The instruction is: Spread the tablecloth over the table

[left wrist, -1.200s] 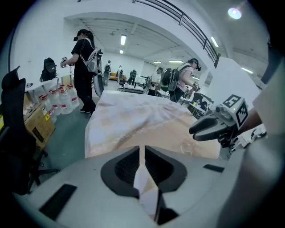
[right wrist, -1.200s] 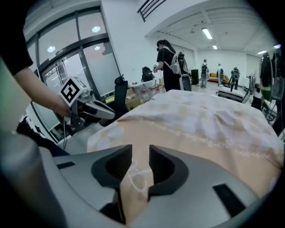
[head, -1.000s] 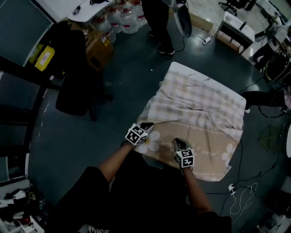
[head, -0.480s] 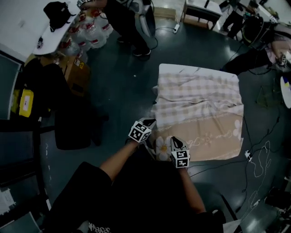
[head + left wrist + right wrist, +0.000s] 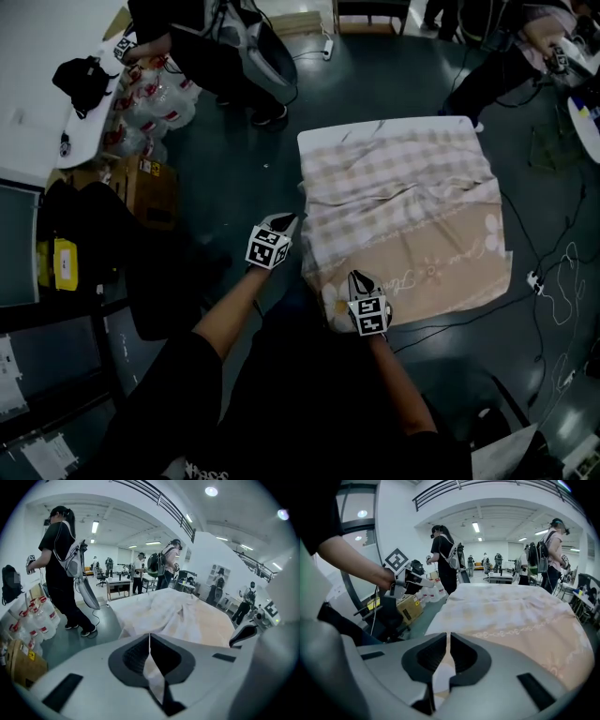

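Observation:
The tablecloth [image 5: 412, 216], checked at the far part with a beige flowered band nearer me, lies over the table with some wrinkles. A white strip of the table [image 5: 323, 136] shows at the far left corner. My left gripper [image 5: 289, 221] is at the cloth's left edge, shut on a thin fold of cloth [image 5: 151, 665]. At the near left corner, by a flower print, my right gripper [image 5: 355, 279] is shut on the cloth's hem [image 5: 440, 677]. Both gripper views look across the cloth [image 5: 183, 616] [image 5: 515, 616].
A person with a backpack [image 5: 220, 47] stands beyond the table's far left. Water bottles [image 5: 150, 89], a cardboard box [image 5: 141, 178] and a dark chair [image 5: 89, 248] are on the left. Cables [image 5: 553, 281] lie on the floor at the right. More people stand in the background [image 5: 553, 550].
My left gripper has drawn its hold of the cloth out to the table's left side, and the right has shifted to the near left corner. The cloth lies flatter. The head view has swung.

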A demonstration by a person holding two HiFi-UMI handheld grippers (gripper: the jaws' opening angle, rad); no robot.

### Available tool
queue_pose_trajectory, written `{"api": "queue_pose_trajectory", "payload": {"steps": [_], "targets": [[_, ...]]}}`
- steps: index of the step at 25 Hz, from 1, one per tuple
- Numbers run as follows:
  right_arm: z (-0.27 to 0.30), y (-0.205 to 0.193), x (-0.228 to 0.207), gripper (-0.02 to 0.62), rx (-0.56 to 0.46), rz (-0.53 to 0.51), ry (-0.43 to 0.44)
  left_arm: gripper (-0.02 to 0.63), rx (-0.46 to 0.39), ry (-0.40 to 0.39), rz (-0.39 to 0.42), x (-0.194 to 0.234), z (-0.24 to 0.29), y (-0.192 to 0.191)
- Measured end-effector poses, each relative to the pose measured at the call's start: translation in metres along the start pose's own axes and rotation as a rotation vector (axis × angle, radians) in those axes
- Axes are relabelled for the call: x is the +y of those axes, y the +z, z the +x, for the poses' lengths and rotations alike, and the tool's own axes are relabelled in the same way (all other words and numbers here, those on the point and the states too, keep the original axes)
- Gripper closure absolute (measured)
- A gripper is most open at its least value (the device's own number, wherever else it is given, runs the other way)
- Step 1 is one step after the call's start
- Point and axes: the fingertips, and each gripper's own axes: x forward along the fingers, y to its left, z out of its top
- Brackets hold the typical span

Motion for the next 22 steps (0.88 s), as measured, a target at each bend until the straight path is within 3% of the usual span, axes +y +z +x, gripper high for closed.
{"api": "queue_pose_trajectory", "payload": {"steps": [10, 16, 19, 22], "targets": [[0.042, 0.026, -0.023, 0.565, 0.057, 0.111, -0.132, 0.586, 0.044, -0.141, 0.107, 0.061, 0.117, 0.066], [0.065, 0.031, -0.034, 0.565, 0.088, 0.167, -0.159, 0.586, 0.206, -0.219, 0.239, 0.071, 0.174, 0.052], [0.078, 0.026, -0.048, 0.565, 0.102, 0.211, -0.173, 0.588, 0.207, -0.212, 0.211, 0.077, 0.185, 0.053], [0.084, 0.014, -0.058, 0.565, 0.118, 0.245, -0.178, 0.588, 0.198, -0.130, 0.228, 0.095, 0.196, 0.061]]}}
